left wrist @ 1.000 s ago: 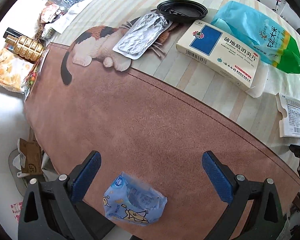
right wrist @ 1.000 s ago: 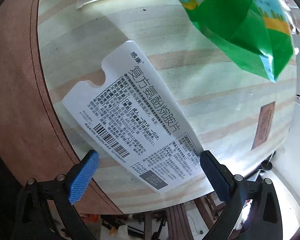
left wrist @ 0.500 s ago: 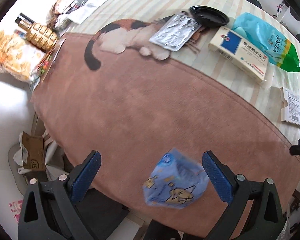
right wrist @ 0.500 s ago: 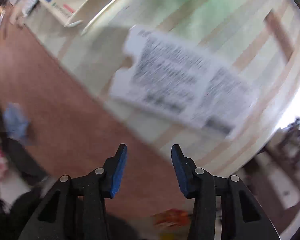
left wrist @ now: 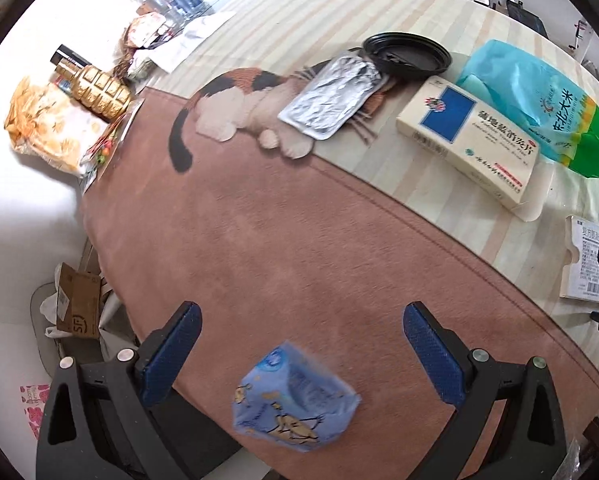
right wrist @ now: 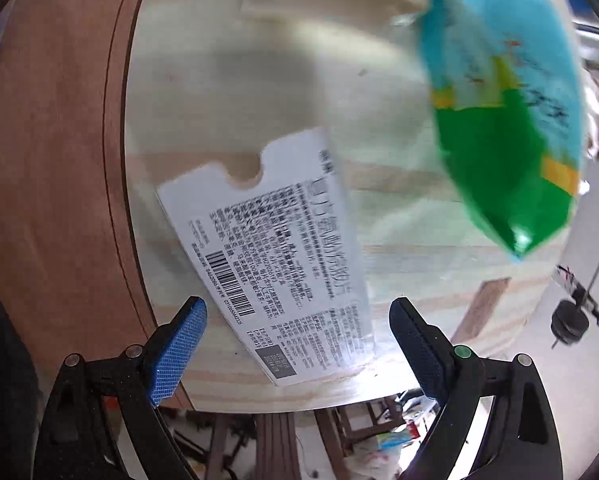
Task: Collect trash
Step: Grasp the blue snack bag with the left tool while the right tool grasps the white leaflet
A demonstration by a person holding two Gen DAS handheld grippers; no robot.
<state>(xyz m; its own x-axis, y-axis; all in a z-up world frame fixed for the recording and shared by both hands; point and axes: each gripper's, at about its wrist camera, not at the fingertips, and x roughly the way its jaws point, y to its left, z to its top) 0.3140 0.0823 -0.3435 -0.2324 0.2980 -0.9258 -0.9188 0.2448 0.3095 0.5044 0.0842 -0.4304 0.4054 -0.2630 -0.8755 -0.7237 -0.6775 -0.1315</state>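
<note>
The left gripper (left wrist: 299, 352) hung over the brown part of the table mat (left wrist: 299, 240), its blue pads spread wide with nothing pinched; the crumpled blue wrapper (left wrist: 295, 402) lay low in the frame between the jaws, near the mat's edge. In the right wrist view the right gripper (right wrist: 297, 344) was opening, its pads apart and pressing on nothing, with the flattened white medicine box (right wrist: 277, 256) lying on the striped cloth in the lower middle, its near end between the fingers. A green and blue bag (right wrist: 507, 120) sat at the upper right. To take the flat box well, the jaws would probably need to straddle its narrow width and come low, catching an edge near the table rim, since it lay flush against the cloth and could slide
</note>
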